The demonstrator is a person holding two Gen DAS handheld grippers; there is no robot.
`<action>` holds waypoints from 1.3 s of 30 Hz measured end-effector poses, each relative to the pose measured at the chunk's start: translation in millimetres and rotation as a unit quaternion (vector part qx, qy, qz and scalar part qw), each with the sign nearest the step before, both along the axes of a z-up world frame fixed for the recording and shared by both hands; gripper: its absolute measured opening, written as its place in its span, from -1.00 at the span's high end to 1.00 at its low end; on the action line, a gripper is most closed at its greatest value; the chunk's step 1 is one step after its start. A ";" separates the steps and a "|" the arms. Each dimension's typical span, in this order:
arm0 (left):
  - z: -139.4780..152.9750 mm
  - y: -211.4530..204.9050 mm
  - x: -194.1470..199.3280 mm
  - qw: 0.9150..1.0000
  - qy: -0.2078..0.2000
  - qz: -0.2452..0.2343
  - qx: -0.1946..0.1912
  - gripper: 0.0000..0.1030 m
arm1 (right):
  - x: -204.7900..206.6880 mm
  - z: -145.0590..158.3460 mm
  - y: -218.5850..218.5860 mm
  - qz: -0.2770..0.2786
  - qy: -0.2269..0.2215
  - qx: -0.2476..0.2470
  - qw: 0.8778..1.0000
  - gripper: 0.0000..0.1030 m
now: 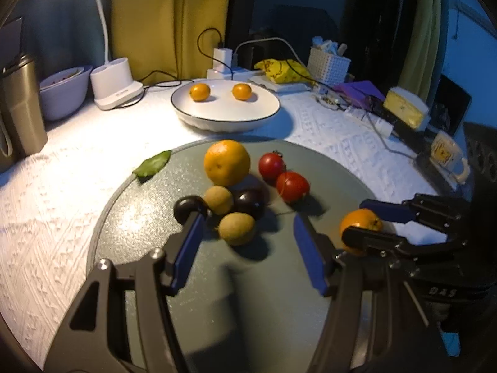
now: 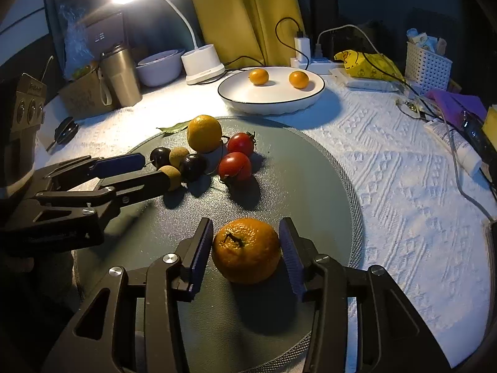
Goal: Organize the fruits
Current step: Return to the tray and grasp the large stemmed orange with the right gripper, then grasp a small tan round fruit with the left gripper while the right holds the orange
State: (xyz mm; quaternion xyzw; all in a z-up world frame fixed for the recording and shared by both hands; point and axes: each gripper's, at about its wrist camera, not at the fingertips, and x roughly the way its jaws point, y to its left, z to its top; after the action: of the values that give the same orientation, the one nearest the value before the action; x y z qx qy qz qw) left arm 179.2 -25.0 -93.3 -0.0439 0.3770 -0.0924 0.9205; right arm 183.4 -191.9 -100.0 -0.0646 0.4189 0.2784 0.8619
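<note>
Left wrist view: my left gripper (image 1: 245,248) hangs open over the grey round mat (image 1: 217,310) in the lower middle of the frame, holding nothing. A brown round fruit (image 1: 236,228) lies just ahead between the fingertips, part of a cluster with dark plums (image 1: 248,202), two tomatoes (image 1: 281,175) and a big orange (image 1: 226,162). At upper centre the white plate (image 1: 225,115) already carries two small oranges (image 1: 200,91), so I judge citrus is being gathered there.

Right wrist view: my right gripper (image 2: 247,250) brackets a mandarin (image 2: 247,250) at lower centre; it sits on the mat, stem up. The pads stand just beside its sides with thin gaps, so I read the jaws as open around it, not clamped. The plate sits at upper centre, well apart.
</note>
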 end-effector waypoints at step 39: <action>20.2 -5.7 3.5 0.999 -0.007 -0.021 0.027 0.42 | 2.0 23.0 -11.2 0.011 -0.028 0.017 0.999 0.09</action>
State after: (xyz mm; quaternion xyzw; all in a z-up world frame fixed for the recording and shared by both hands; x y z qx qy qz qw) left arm 182.6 -30.7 -73.2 -0.0101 0.3734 -0.1016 0.9220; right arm 185.5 -203.1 -77.0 -0.0623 0.3891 0.2925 0.8713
